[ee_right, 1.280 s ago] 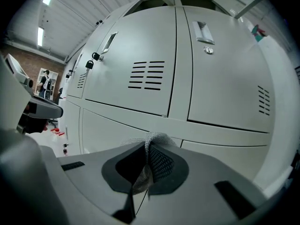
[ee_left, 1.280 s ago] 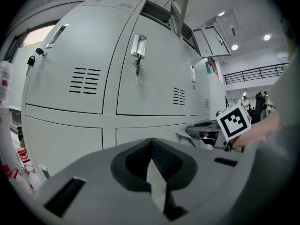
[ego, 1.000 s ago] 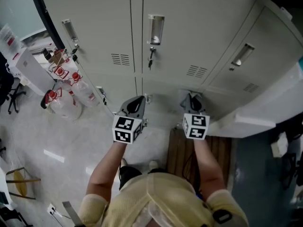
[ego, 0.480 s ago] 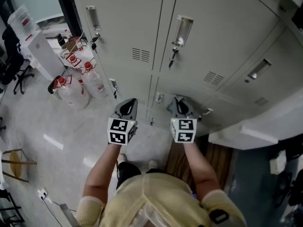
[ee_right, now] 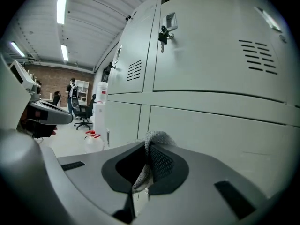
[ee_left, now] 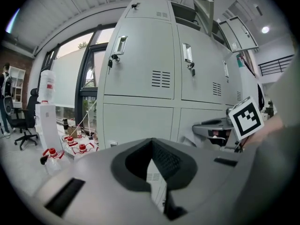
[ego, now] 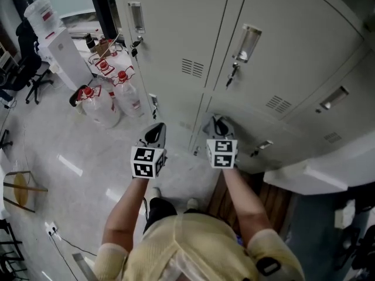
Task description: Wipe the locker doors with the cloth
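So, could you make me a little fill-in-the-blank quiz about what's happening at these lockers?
The right gripper pinches a grey ___.
The left gripper holds ___.
The plastic jugs beside the lockers have ___ caps.
Missing words: cloth; nothing; red.

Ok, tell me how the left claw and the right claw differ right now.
The right claw is shut on a grey knitted cloth; the left claw is shut with nothing in it. The right claw looks slantwise along the pale grey metal locker doors from close by; the left claw sees the whole bank from further back. Both point toward the lockers.
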The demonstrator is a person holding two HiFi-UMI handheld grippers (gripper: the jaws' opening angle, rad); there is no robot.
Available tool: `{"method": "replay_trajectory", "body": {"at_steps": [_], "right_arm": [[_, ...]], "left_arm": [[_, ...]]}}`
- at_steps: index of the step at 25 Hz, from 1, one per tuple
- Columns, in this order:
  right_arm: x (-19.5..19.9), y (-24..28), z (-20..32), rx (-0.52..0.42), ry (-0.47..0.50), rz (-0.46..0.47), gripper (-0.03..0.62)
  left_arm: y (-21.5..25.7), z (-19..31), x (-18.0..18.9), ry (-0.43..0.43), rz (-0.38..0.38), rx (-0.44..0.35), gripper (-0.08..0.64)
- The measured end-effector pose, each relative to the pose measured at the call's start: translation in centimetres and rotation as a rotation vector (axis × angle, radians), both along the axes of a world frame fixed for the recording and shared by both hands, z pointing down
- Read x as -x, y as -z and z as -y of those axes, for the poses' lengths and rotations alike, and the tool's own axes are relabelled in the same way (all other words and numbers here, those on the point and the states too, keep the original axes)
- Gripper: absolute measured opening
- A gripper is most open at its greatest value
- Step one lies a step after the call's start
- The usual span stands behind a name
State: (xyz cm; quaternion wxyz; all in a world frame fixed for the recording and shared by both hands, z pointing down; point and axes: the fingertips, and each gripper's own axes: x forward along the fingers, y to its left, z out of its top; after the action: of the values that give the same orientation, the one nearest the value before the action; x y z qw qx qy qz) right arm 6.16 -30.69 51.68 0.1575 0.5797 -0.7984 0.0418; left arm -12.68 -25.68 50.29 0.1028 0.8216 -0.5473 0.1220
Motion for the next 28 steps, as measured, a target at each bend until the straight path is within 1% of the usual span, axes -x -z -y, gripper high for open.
{"method": "replay_trajectory", "body": {"at_steps": [3, 6, 9, 12, 18, 28], "right_arm": [[0.0, -0.8, 1.4, 0.020, -0.009, -0.020, 0.005], [-0.4, -1.7, 2.3, 0.051, -0.027, -0.039, 0.005], [-0.7, -2.0, 2.7, 0.051, -0.017, -0.072, 0.005], [-1.6, -1.8, 2.5, 0.045, -0.023, -0.084, 0.005], [-4.5, -1.8, 1.6, 0.046, -0.066, -0.092, 0.005], [-11.1, -2.4, -0.4, 0.051, -0.164, -0.108, 0.005]], "left_arm": [[-0.2, 0.1, 0.5, 0.013, -0.003, 0.008, 0.002], [-0.2, 0.3, 0.5, 0.003, 0.004, 0.012, 0.002], [0.1, 0.8, 0.5, 0.003, 0.002, 0.009, 0.002], [0.0, 1.3, -0.1, -0.008, 0.005, 0.010, 0.002], [-0.5, 2.1, -2.6, -0.057, 0.001, 0.018, 0.002], [-1.0, 3.0, -8.3, -0.156, 0.009, 0.024, 0.002]]}}
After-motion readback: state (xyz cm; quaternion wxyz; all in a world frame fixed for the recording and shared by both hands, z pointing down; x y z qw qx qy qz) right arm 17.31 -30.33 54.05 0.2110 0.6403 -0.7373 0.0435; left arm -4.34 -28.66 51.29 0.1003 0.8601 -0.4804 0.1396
